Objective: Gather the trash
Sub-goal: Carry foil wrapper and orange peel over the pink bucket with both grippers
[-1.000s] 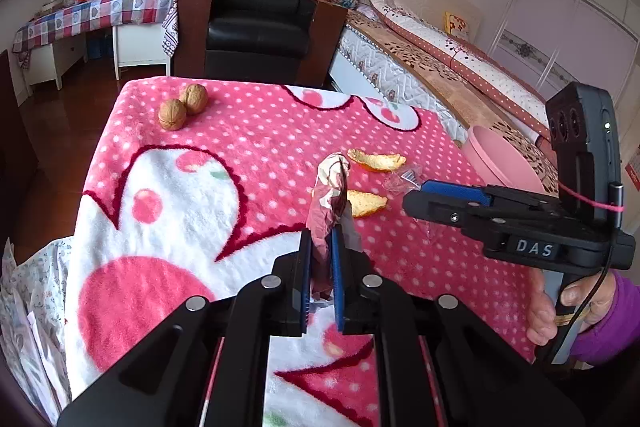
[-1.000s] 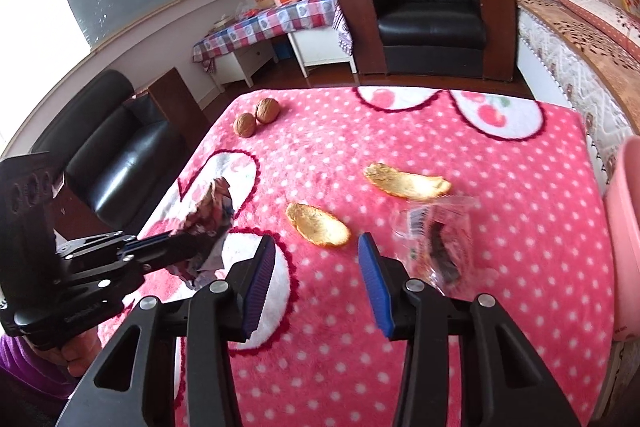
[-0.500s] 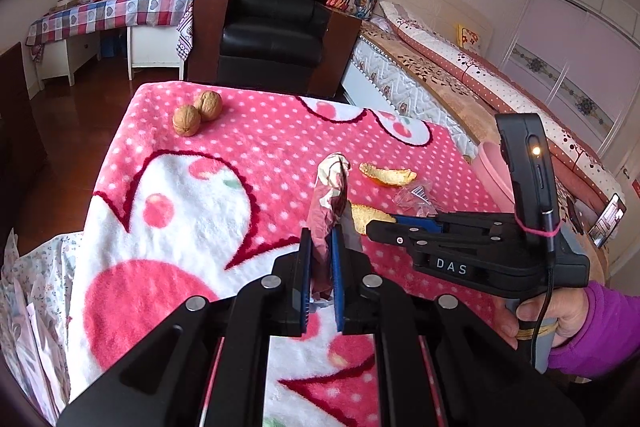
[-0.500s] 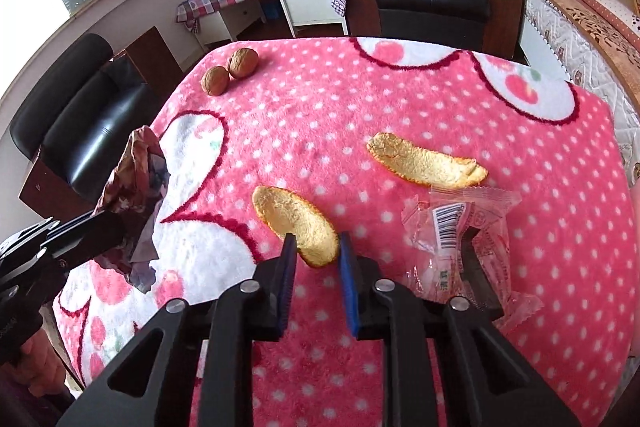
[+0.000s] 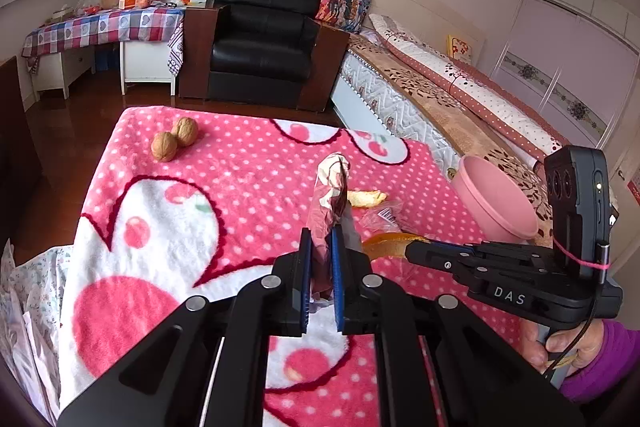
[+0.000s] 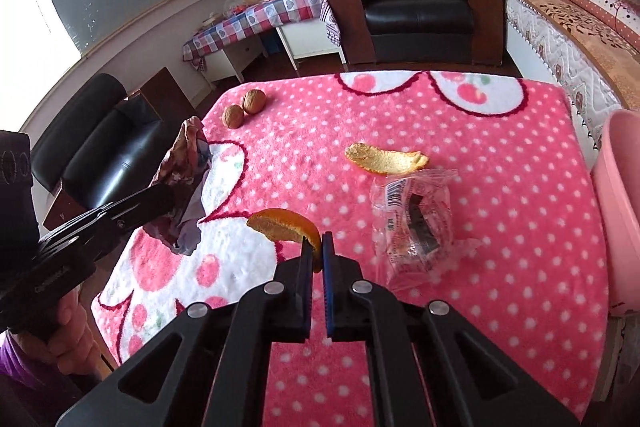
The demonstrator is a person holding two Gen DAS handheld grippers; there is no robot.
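My left gripper [image 5: 321,239] is shut on a crumpled foil wrapper [image 5: 329,195] and holds it upright above the pink dotted blanket [image 5: 240,179]; the wrapper also shows in the right wrist view [image 6: 182,163]. My right gripper [image 6: 317,247] is shut on an orange peel [image 6: 282,225] and holds it just above the blanket; that peel shows in the left wrist view [image 5: 386,245]. A second orange peel [image 6: 386,159] and a clear plastic wrapper [image 6: 416,223] lie on the blanket. A pink bin [image 5: 496,203] stands at the blanket's right edge.
Two walnuts [image 5: 174,139] lie at the blanket's far left. A black armchair [image 5: 264,39] stands beyond the table, and a bed [image 5: 460,95] runs along the right. A dark sofa [image 6: 100,151] is to the left.
My right gripper closed on the near orange peel and lifted it off the blanket. My left gripper kept hold of the foil wrapper and drifted slightly.
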